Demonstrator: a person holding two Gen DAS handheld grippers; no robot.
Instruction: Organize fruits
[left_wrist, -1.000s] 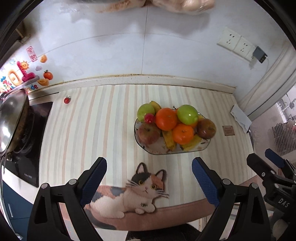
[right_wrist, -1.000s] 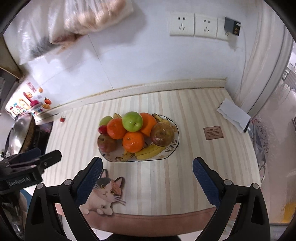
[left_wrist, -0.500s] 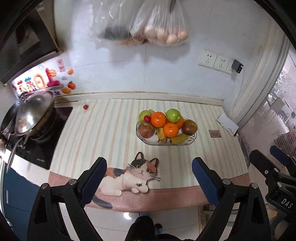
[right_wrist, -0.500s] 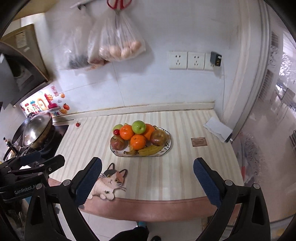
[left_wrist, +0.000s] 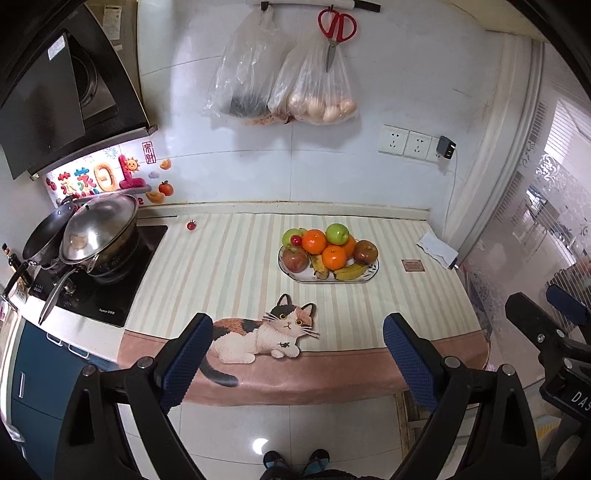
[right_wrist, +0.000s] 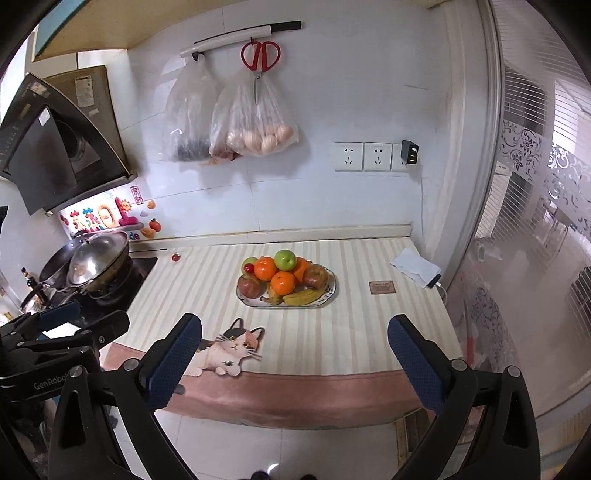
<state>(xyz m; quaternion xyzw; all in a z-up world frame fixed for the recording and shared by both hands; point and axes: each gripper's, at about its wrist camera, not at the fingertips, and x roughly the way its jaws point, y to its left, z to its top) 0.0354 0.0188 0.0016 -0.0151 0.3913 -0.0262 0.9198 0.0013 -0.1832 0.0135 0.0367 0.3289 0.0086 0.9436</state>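
Both grippers have pulled back and up from the counter since a second ago: the plate (left_wrist: 291, 274) of fruit, once close under the fingers, now sits small and far, and the floor shows below the counter's front edge. Left gripper (left_wrist: 297, 363) hangs out past that edge with its jaws spread wide and nothing between them; right gripper (right_wrist: 294, 363) is the same, spread and empty, beside it.

Striped mat (left_wrist: 229, 273) covers the counter from the stove (left_wrist: 110, 295) on the left to the wall post on the right, and the stretch between the plate and the front edge is bare except for a cat picture (left_wrist: 266, 332). Behind the plate the mat runs open to the wall.

On the plate the fruit is heaped: oranges (left_wrist: 314, 241), a green apple (left_wrist: 337, 232) on top, a second green one at the back left, red apples (left_wrist: 294, 259) at both ends, bananas (left_wrist: 349, 272) along the front, and a small red fruit whose kind I cannot tell. One tiny red fruit (left_wrist: 191, 225) lies alone on the mat near the stove, well apart from the plate.

A lidded pan (left_wrist: 98, 230) stands on the stove. Two bags (left_wrist: 317, 96) hang on the wall under scissors (left_wrist: 337, 27); one holds pale round things, the other's dark contents are unclear. A small brown card (left_wrist: 412, 264) and a white cloth (left_wrist: 437, 250) lie at the right.
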